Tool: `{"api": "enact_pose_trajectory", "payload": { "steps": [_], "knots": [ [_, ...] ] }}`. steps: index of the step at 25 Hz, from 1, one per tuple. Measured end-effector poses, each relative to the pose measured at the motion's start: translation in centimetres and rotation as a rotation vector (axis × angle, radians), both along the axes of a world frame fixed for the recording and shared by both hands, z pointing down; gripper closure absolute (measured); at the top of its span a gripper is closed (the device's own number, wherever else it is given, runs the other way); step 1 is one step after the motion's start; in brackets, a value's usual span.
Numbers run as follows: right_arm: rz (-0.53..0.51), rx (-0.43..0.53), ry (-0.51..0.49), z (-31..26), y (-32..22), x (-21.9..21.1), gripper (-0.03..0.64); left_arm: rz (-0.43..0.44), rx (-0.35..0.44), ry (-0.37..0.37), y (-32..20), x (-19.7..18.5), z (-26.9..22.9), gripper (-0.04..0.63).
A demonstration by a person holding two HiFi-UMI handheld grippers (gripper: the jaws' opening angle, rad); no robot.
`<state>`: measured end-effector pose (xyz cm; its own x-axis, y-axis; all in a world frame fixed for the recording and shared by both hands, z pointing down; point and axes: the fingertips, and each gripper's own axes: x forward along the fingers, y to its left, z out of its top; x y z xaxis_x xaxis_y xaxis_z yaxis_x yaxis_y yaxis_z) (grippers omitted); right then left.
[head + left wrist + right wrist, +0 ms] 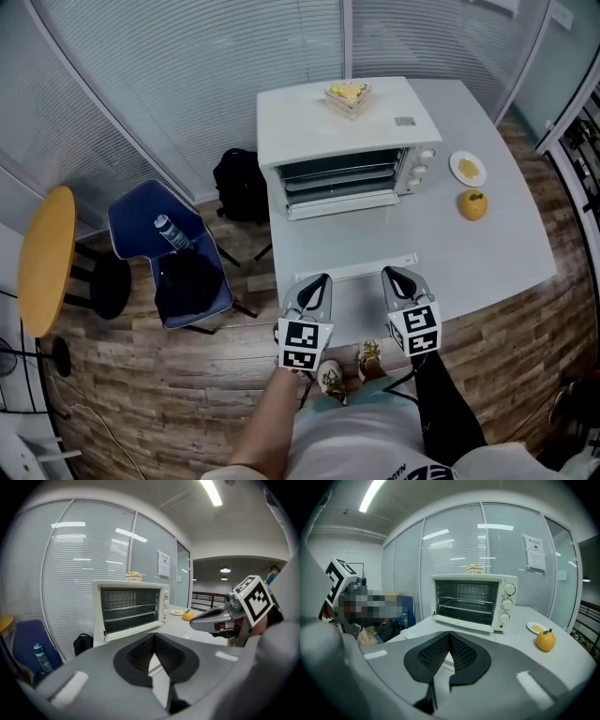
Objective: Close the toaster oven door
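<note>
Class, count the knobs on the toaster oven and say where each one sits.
3. They form one column on the right front panel of the toaster oven: top knob, middle knob, bottom knob. None looks hidden.

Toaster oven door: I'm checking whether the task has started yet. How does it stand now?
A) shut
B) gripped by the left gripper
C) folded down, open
C: the toaster oven door lies folded down at the front, leaving the racks bare to view.
</note>
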<state>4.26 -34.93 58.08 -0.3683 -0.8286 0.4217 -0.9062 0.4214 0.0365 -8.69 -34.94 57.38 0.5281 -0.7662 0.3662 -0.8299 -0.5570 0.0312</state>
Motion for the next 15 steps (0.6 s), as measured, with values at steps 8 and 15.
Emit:
{"api": "enact_pose_trajectory", "payload": {
  "steps": [8, 15],
  "knots": [
    [-0.011, -0.103, -0.001, 5.0, -0.4, 0.3, 0.614, -0.016, -0.114, 0.005, 0.0, 1.7, 5.4, 0.538],
    [-0.007, -0.197, 0.004, 9.0, 0.0, 1.3, 0.614, -0.005, -0.206, -0.016, 0.9, 3.3, 9.5, 0.538]
  ]
}}
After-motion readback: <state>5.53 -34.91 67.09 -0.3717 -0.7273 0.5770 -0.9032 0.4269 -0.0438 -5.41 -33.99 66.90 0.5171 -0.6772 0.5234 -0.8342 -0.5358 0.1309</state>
